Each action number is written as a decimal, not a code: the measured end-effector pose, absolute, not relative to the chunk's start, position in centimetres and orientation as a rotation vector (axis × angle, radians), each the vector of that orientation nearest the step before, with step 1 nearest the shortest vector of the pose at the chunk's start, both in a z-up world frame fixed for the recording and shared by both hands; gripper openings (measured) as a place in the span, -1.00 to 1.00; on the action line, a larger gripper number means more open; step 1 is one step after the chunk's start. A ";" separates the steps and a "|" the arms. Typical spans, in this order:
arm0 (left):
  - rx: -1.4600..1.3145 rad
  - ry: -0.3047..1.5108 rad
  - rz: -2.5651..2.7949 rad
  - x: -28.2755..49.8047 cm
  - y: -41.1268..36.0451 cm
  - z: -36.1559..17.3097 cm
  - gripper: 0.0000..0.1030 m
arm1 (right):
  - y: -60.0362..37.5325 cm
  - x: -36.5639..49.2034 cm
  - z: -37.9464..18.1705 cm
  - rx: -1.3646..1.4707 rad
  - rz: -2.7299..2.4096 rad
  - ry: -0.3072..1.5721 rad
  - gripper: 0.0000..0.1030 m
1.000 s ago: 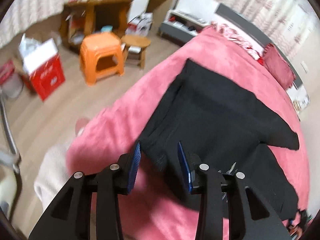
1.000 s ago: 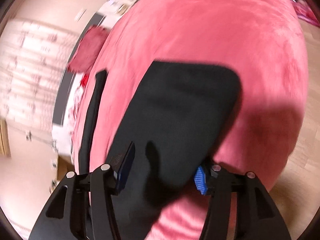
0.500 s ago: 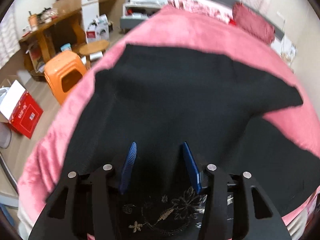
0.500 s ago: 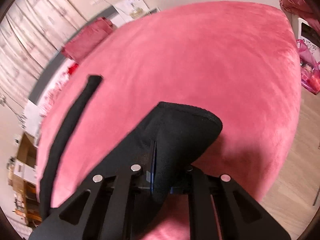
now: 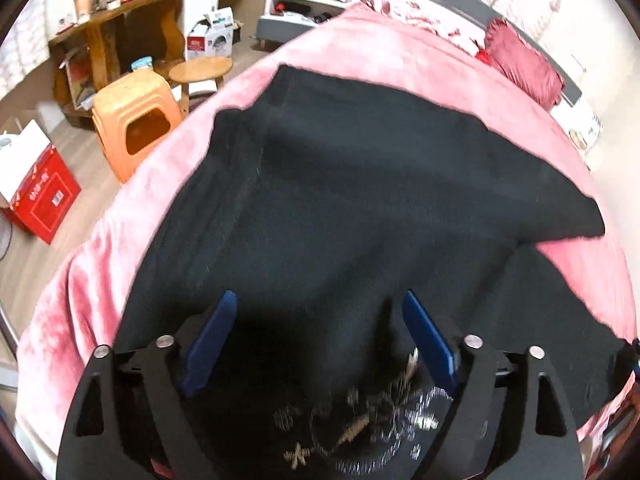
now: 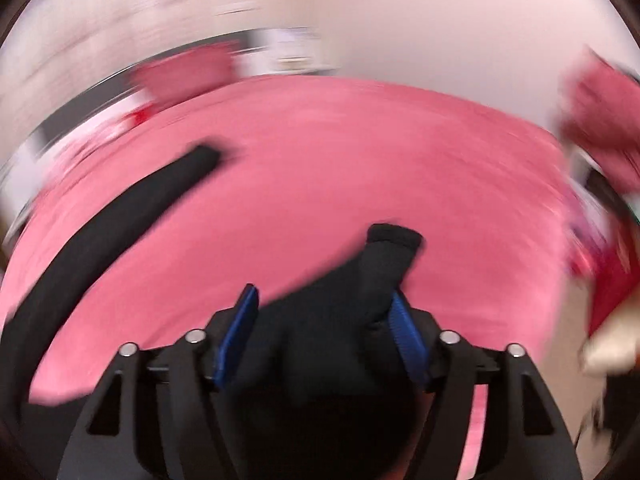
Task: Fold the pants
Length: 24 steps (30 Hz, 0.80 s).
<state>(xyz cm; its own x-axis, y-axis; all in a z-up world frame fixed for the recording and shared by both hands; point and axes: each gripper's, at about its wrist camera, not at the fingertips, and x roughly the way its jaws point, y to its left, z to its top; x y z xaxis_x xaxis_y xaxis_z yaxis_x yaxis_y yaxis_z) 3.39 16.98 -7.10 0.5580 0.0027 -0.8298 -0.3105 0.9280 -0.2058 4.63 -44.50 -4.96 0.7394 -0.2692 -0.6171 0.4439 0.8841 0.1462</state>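
Black pants [image 5: 360, 184] lie spread on a pink bed cover [image 5: 400, 68]. A pale embroidered flower pattern [image 5: 372, 420] shows on the cloth near the lens. My left gripper [image 5: 318, 340] is open, its blue pads apart over the black cloth. In the blurred right wrist view my right gripper [image 6: 324, 332] is open, with a bunched corner of the pants [image 6: 384, 264] lying between its pads. A long black strip of the pants [image 6: 120, 216] curves across the bed [image 6: 360, 152] to the left.
Left of the bed stand an orange plastic stool [image 5: 136, 124], a round wooden stool [image 5: 200, 68], a red and white box [image 5: 36, 188] and a cluttered wooden desk [image 5: 112, 8]. A dark red pillow [image 5: 524, 60] lies at the headboard.
My left gripper moved over the pants and opened wider. My right gripper, shut on the pants corner half a second ago, has opened, and its view swung fast.
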 end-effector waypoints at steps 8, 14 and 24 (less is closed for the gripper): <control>-0.331 0.905 0.241 9.1 19.2 -4.8 0.76 | -30.7 11.5 -8.9 0.095 -0.016 0.752 0.46; -0.247 0.906 0.271 15.6 20.9 -3.9 0.77 | -28.2 13.9 -11.3 0.066 -0.021 0.786 0.64; -0.277 0.962 0.352 24.1 25.6 -6.0 0.77 | -27.7 14.1 -11.1 0.108 -0.010 0.779 0.73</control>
<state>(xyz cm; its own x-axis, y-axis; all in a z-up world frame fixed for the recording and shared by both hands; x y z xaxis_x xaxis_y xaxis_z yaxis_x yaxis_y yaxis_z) 24.12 25.62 -6.04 0.5232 0.1681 -0.8354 -0.4106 0.9088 -0.0743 14.14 -27.72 -11.14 0.7122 0.0306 -0.7014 0.0491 0.9944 0.0932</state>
